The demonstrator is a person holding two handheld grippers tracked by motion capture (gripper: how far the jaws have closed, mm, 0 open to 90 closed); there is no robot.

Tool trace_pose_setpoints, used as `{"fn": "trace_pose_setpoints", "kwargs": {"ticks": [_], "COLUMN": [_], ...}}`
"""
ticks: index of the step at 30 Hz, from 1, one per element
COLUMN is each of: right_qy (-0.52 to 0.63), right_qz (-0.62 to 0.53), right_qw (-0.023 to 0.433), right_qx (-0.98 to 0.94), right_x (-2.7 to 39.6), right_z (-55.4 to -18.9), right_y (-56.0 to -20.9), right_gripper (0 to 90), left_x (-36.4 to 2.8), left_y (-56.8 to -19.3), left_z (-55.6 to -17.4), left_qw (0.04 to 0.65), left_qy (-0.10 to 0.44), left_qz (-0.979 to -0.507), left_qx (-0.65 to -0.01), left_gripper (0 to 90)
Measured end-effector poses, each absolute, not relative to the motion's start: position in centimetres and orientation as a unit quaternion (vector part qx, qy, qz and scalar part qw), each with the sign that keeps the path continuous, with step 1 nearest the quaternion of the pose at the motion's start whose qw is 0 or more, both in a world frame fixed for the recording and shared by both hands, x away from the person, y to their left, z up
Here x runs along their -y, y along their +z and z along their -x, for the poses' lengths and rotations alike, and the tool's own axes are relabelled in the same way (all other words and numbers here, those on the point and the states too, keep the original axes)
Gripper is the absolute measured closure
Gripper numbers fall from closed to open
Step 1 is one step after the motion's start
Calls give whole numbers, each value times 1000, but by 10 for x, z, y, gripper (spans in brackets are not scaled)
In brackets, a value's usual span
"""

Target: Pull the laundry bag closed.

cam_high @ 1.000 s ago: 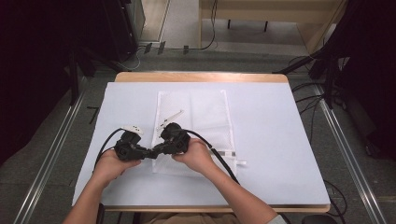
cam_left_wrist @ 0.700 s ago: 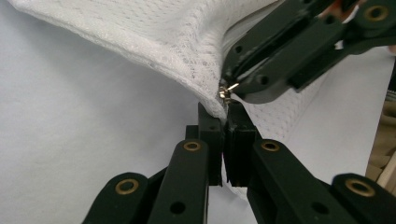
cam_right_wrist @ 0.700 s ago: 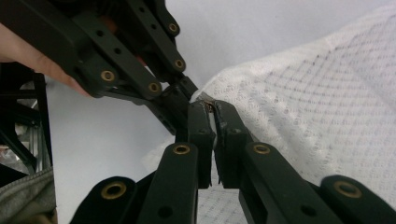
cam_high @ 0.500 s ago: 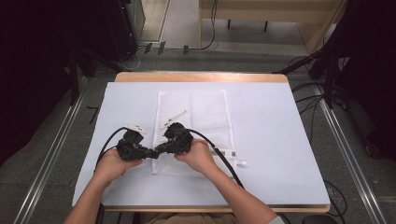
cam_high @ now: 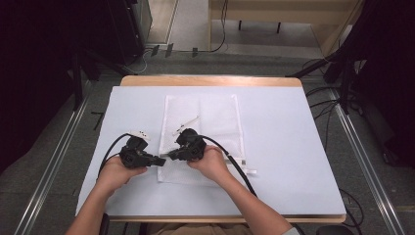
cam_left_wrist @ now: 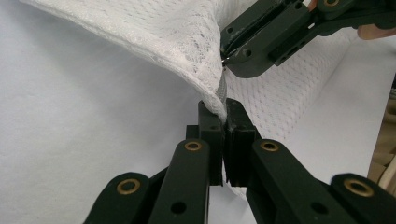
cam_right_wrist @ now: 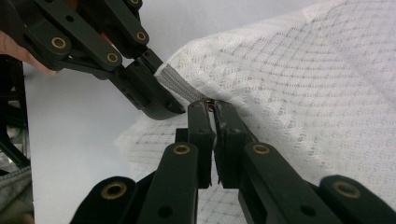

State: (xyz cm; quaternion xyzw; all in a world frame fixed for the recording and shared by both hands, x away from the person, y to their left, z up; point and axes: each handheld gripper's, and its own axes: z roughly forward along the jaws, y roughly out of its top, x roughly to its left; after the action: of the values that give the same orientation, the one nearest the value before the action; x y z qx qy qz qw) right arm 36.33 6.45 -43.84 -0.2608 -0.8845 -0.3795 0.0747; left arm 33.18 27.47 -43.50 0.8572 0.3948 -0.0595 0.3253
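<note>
A white mesh bag (cam_high: 205,122) lies flat on the white table cover (cam_high: 293,147), with its near left corner lifted. My left gripper (cam_high: 164,160) is shut on that corner, and in the left gripper view its jaws (cam_left_wrist: 223,109) pinch the mesh beside the grey zipper tape (cam_left_wrist: 222,91). Just to its right, my right gripper (cam_high: 170,155) meets it tip to tip. Seen in the right gripper view, the right gripper (cam_right_wrist: 212,106) is shut on a small metal piece on the zipper (cam_right_wrist: 180,88), apparently the pull. A hand holds each gripper.
The table's wooden far edge (cam_high: 210,81) shows beyond the cover. A black cable (cam_high: 235,164) trails from the right gripper across the bag's near right part. Metal rails (cam_high: 54,161) run along the floor on both sides of the table.
The right hand has edged slightly to the right along the bag's edge. The left hand has stayed where it was. Both grips are unchanged.
</note>
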Motion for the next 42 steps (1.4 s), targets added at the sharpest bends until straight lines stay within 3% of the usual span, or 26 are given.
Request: {"fn": "trace_pose_setpoints", "kwargs": {"ticks": [42], "right_qy": [-365], "right_qz": [295], "right_qw": [61], "right_qx": [881], "right_x": [-50], "right_z": [-365], "right_y": [-454], "right_gripper": [881], "left_x": [-281], "left_y": [-436], "left_z": [-330], "left_qw": [327], "left_qy": [-68], "left_qz": [-853], "left_qx": [-402], "left_gripper": [880]}}
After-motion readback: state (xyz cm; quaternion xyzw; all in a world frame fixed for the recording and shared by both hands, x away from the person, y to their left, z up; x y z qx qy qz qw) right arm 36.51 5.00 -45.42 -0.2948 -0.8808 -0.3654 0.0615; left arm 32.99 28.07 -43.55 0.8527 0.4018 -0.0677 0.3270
